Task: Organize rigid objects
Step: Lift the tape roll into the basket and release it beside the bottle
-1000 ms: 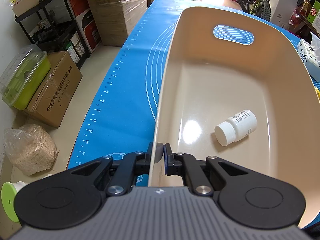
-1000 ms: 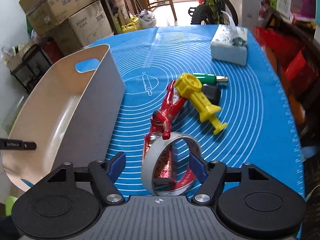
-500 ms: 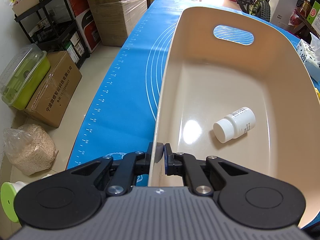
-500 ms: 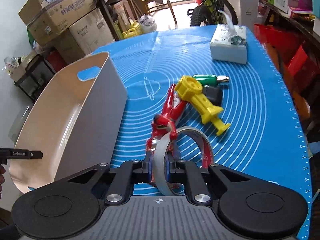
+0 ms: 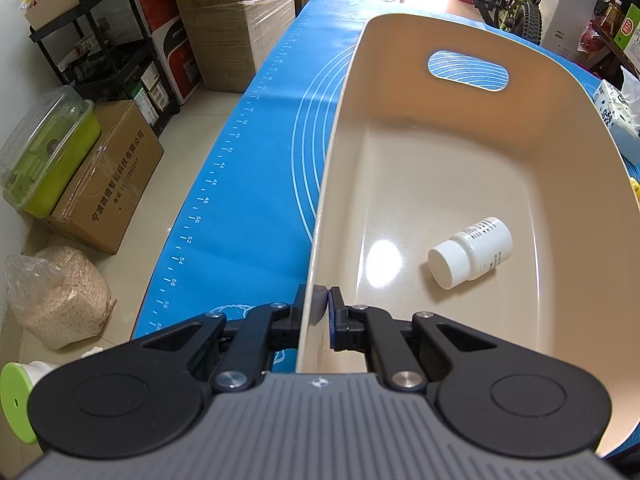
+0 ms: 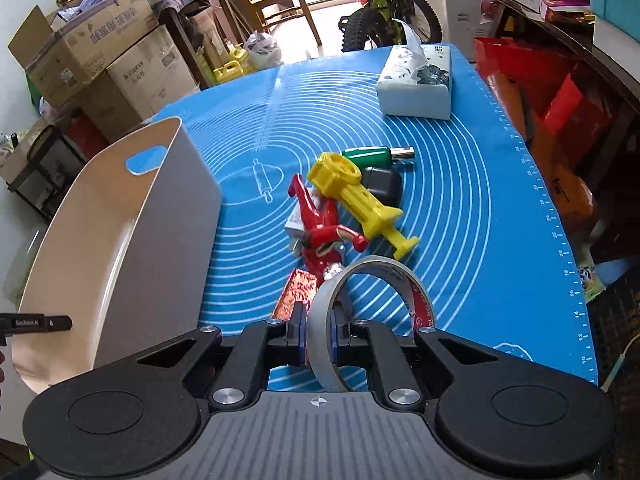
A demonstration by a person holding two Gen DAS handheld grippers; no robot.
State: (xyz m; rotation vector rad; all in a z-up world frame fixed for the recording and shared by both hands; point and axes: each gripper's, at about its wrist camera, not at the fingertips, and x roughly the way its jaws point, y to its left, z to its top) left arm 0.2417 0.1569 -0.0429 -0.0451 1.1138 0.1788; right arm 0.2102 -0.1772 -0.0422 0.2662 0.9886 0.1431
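1. The right gripper (image 6: 318, 332) clamps the near wall of a tape roll (image 6: 372, 304), the ring standing on edge at 12 o'clock from its fingers above the blue mat (image 6: 480, 208).
2. A red figure (image 6: 320, 228), yellow toy (image 6: 356, 196) and green piece (image 6: 368, 156) lie clustered beyond the roll, toward 12 o'clock.
3. The left gripper (image 5: 318, 312) pinches the beige bin (image 5: 332, 184) by its near rim.
4. A white bottle (image 5: 470, 252) lies on its side inside the bin, at 1 o'clock from that gripper.
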